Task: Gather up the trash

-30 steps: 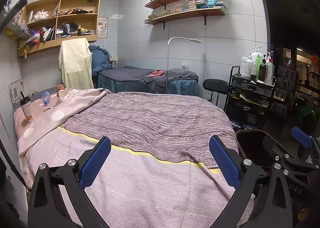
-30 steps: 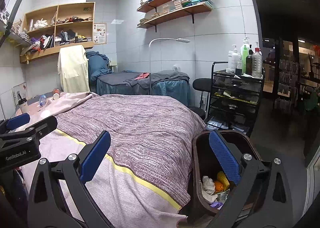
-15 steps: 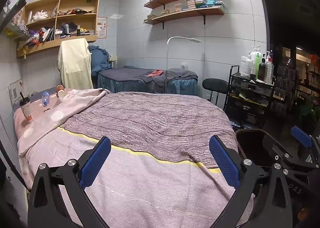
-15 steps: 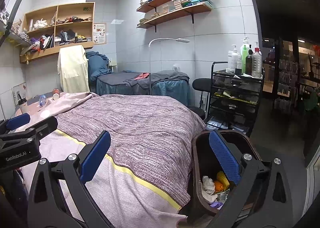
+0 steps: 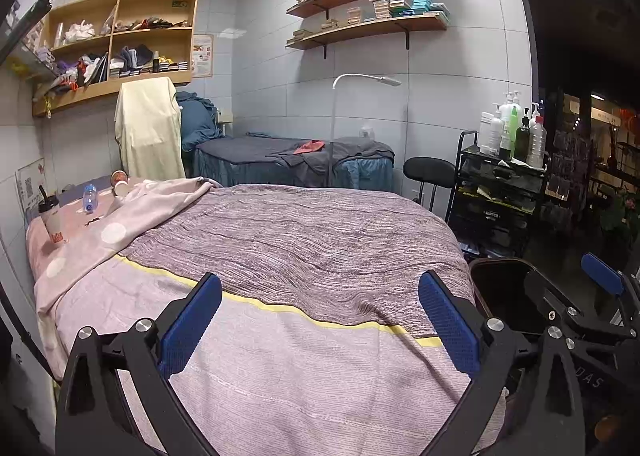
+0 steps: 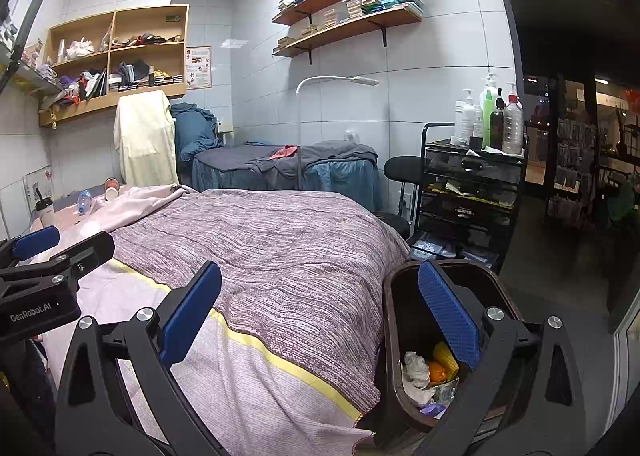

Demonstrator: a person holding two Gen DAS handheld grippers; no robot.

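Note:
My left gripper is open and empty above the near end of a massage bed. My right gripper is open and empty over the bed's right corner, its right finger above a dark brown trash bin holding crumpled tissue and orange scraps. At the bed's far left lie a drink cup with a straw, a small plastic bottle and two tipped paper cups. These also show in the right wrist view: cup, bottle, paper cups.
A black trolley with bottles stands right of the bed, a black stool beside it. A second bed and a floor lamp stand behind. Wall shelves hang above. A dark doorway opens at right.

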